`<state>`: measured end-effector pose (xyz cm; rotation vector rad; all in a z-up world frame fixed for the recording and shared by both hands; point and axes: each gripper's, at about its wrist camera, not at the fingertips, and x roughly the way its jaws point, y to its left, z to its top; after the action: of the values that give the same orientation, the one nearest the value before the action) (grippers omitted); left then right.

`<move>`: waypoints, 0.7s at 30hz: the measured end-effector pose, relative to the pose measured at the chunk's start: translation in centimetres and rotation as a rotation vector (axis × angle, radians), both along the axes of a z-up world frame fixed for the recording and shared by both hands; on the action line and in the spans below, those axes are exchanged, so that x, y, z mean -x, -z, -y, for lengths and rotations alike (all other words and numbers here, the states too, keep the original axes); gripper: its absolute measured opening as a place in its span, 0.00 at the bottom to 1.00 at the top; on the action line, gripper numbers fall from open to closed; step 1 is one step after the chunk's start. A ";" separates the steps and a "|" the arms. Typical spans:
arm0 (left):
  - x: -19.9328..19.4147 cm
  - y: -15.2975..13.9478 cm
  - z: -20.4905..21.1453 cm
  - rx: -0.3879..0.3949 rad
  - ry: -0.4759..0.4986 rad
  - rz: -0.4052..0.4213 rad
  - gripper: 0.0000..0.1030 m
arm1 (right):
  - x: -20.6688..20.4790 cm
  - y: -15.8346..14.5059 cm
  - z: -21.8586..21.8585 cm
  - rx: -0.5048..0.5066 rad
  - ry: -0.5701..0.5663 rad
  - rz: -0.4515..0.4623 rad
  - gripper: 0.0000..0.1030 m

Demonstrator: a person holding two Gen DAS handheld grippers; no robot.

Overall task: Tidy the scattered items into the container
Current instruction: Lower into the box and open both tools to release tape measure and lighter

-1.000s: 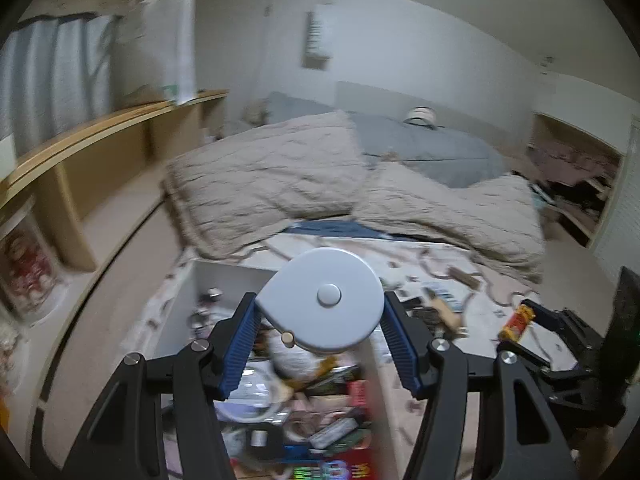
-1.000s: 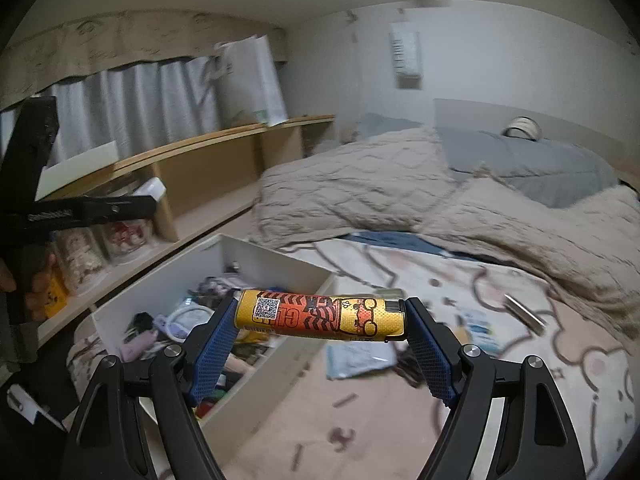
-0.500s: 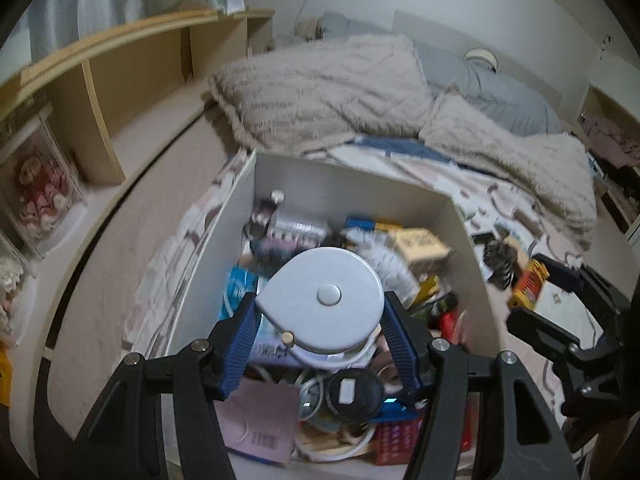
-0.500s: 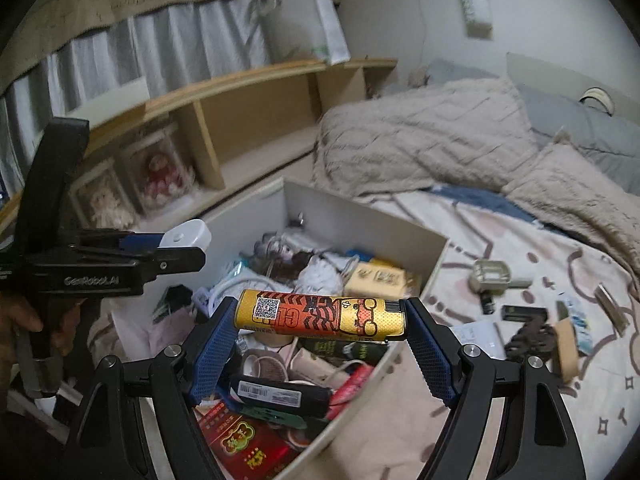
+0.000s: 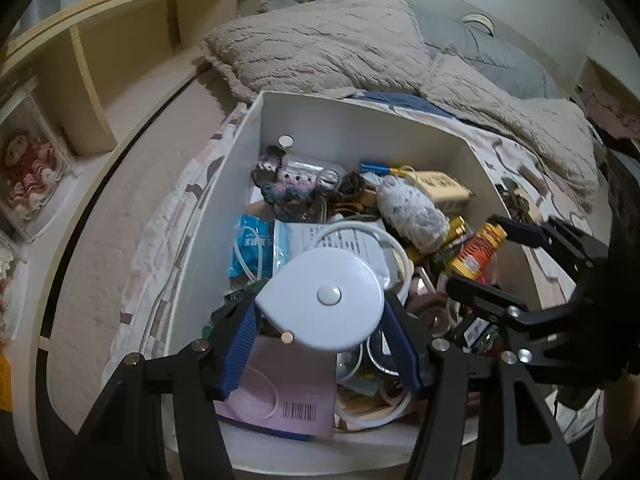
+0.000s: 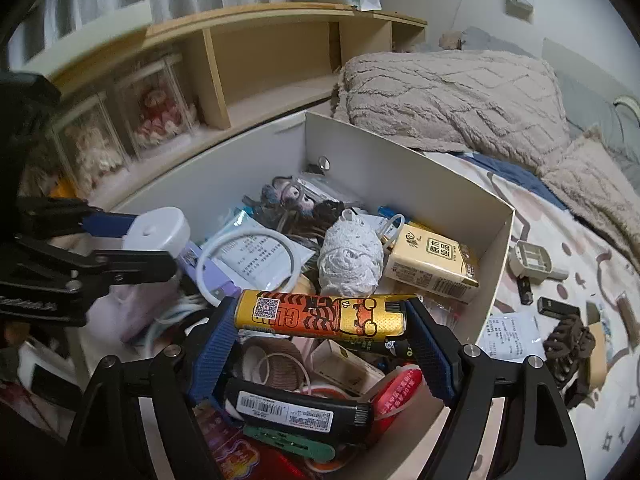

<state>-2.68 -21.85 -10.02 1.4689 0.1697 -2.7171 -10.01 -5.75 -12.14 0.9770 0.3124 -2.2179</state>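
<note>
We note the bed (image 6: 560, 248) first: patterned sheet, beige blankets (image 5: 328, 48) piled at its far end, a wooden shelf (image 6: 280, 52) running along the wall side. On the sheet sits the white box (image 5: 360, 128), open-topped and already crowded with odds and ends: a tissue pack (image 6: 432, 264), a white knitted bundle (image 6: 352, 256), a white ring of cable (image 6: 248, 264), a black bar with a barcode label (image 6: 296, 412), a pink packet (image 5: 280, 396).

We see a few things lying on the sheet outside the box, to its right in the right wrist view: a grey plastic frame (image 6: 532, 260), a brown hair claw (image 6: 568, 344), a printed slip of paper (image 6: 508, 332).

The left hand-held gripper (image 5: 320, 312) is clamped on a white teardrop-shaped tape measure (image 5: 324, 300), blue pads against its two sides, poised above the near part of the box. The right hand-held gripper (image 6: 320, 316) grasps an orange and yellow tube (image 6: 320, 314) end to end, the tube lying crosswise over the box contents. We cannot tell whether either item touches what lies below it.
</note>
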 end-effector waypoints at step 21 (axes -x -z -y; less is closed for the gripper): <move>-1.3 1.1 -4.8 -0.014 0.275 0.096 0.59 | -0.7 -1.8 -3.0 0.110 0.116 0.021 0.94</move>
<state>-1.35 -17.08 -11.07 1.7409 -0.0190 -2.8457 -9.26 -2.78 -10.29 0.9796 0.1253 -2.3008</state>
